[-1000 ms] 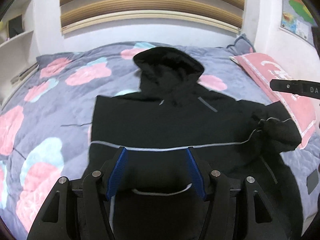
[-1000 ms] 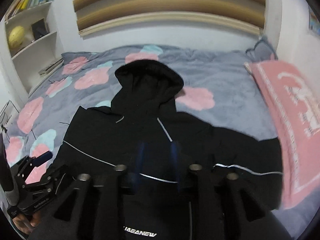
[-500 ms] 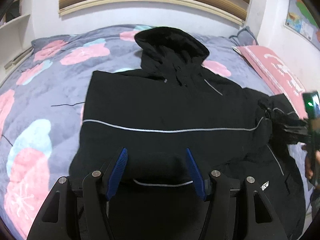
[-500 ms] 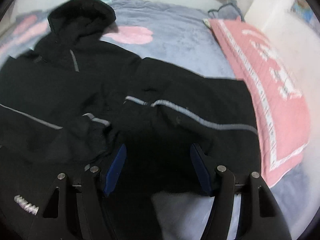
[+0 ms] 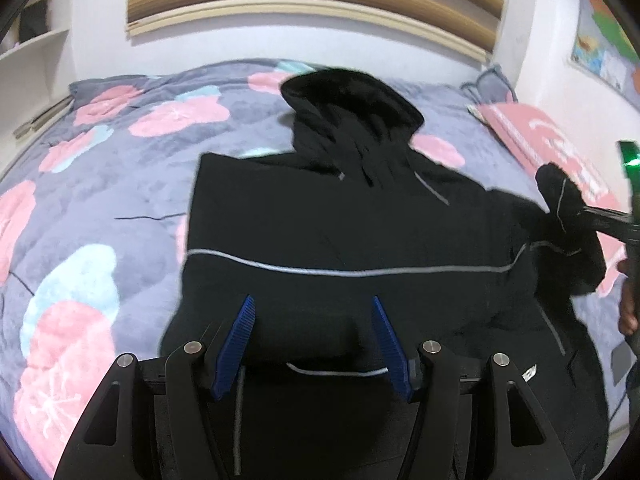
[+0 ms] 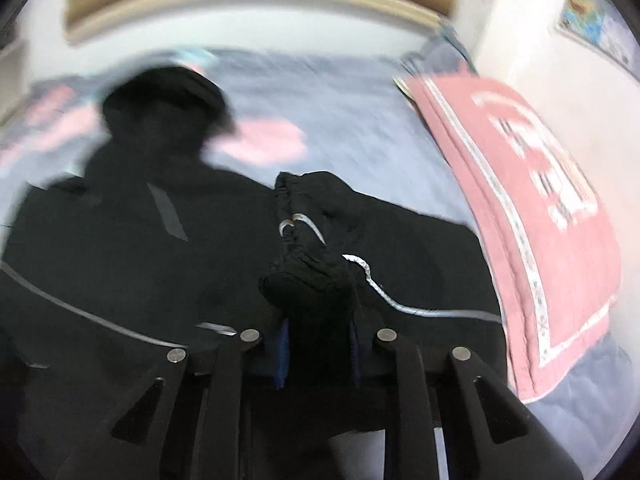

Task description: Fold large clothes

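A black hoodie with thin grey stripes lies spread on the bed, hood toward the headboard. My left gripper is at its near hem. The blue pads stand wide apart with a thick fold of the black cloth bunched between them. My right gripper is shut on the bunched cuff of the hoodie's right sleeve, which stands up from its jaws. In the left wrist view that sleeve is lifted off the bed at the far right.
The bed has a grey quilt with pink and blue flowers. A folded pink blanket lies along the right side by the wall. Shelves stand at the far left. A person's hand shows at the right edge.
My right gripper swung right over the sleeve with its jaws wide, then shut on the cuff and raised it. The left gripper kept its fold of cloth and barely shifted.
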### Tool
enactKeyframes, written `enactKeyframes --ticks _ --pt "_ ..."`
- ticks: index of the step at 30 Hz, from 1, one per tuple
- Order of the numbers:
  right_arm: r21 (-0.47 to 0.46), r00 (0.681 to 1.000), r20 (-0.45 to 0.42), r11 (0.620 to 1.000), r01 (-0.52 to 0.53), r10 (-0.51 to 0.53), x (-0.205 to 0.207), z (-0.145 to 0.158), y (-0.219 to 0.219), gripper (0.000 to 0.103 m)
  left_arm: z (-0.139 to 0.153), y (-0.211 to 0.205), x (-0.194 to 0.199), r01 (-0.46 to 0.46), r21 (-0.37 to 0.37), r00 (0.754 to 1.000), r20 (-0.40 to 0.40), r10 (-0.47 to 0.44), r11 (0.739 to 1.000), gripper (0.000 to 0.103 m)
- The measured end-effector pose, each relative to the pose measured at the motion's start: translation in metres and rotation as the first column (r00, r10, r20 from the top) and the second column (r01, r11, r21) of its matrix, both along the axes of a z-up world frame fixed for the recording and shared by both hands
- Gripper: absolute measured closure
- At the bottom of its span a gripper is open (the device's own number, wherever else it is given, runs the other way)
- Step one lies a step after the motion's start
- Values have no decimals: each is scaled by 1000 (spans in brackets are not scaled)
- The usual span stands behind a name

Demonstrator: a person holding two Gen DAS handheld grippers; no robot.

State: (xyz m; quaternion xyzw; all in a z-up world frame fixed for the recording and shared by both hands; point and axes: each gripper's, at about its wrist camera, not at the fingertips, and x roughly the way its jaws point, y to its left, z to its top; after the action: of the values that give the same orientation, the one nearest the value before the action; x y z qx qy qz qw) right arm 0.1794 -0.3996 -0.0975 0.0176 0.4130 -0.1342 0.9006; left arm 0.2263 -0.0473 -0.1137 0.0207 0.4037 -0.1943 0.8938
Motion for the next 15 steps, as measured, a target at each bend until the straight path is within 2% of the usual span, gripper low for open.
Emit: enactKeyframes --ticks 3,6,10,15 --pt "47 992 44 991 -123 121 6 27 52 78 10 15 -3 -26 -16 999 19 26 1000 41" --pt "106 971 60 966 -235 230 18 27 106 78 16 32 -5 -47 -21 998 29 48 999 41" --pt "163 938 18 924 -345 346 47 -4 173 78 15 56 -5 -83 -20 996 26 83 996 41" --pt "230 906 -99 895 -383 413 79 -68 225 78 3 80 2 -119 1 993 3 119 993 41"
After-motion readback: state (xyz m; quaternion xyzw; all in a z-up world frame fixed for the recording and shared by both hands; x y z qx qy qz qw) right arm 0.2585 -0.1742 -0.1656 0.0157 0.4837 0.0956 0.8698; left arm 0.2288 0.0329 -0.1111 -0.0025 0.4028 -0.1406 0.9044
